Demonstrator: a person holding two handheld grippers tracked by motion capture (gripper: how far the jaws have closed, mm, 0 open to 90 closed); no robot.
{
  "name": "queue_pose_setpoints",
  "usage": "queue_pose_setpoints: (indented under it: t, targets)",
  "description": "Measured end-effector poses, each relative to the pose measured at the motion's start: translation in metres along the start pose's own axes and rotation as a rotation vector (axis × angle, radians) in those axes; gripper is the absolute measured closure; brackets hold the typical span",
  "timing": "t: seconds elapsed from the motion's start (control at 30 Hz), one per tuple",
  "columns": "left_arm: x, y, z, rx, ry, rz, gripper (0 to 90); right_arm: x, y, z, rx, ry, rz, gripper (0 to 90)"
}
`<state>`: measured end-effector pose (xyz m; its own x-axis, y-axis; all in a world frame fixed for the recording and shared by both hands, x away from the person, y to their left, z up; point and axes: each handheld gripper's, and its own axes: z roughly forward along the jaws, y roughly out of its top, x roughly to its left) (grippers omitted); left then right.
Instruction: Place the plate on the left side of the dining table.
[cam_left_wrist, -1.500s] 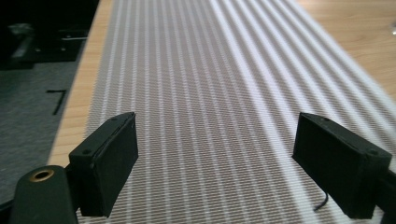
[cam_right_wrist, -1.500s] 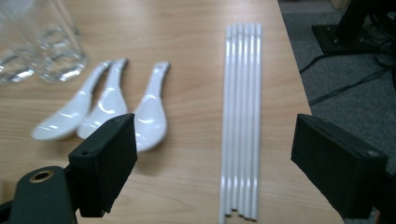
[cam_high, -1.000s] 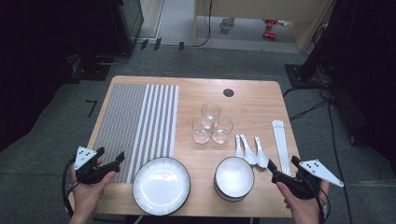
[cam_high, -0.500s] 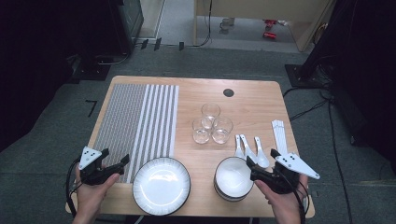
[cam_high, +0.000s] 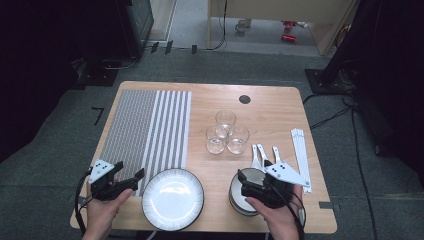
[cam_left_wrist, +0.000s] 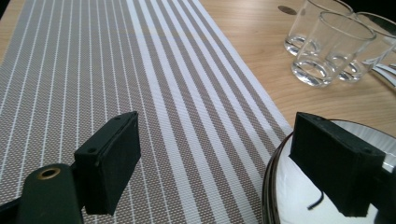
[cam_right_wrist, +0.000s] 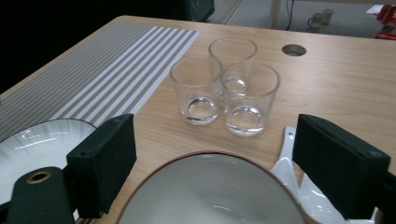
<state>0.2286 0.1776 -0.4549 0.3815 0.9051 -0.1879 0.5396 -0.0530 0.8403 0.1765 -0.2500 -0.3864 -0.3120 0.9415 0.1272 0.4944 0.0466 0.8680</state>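
My right claw (cam_high: 246, 183) hangs spread over the bowl (cam_right_wrist: 210, 191) at the table's near edge; a careless grab could knock the spoons (cam_right_wrist: 299, 186) beside it.

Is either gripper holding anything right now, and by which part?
Nothing is held. The right gripper is open over the bowl; the left gripper is open beside the plate.
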Motion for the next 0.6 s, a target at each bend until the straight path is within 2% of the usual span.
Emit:
queue_pose_setpoints:
  t: [0.17, 0.3, 0.33, 0.47, 0.6]
  targets:
    - [-0.004, 0.0, 0.003, 0.01, -0.014, -0.004, 16.3, 0.016, -0.001, 0.005, 0.019, 0.021, 0.001, 14.2]
    - [-0.013, -0.002, 0.004, 0.021, -0.032, 0.019, 16.3, 0.031, -0.002, 0.008, 0.031, 0.042, -0.01, 15.4]
    - [-0.013, -0.002, 0.004, 0.021, -0.032, 0.019, 16.3, 0.031, -0.002, 0.008, 0.031, 0.042, -0.01, 15.4]
    - [-0.019, -0.005, 0.003, 0.029, -0.052, 0.03, 16.3, 0.053, -0.009, 0.015, 0.061, 0.072, -0.033, 19.4]
    - [-0.022, -0.006, 0.002, 0.03, -0.059, 0.038, 16.3, 0.065, -0.012, 0.021, 0.069, 0.088, -0.028, 20.3]
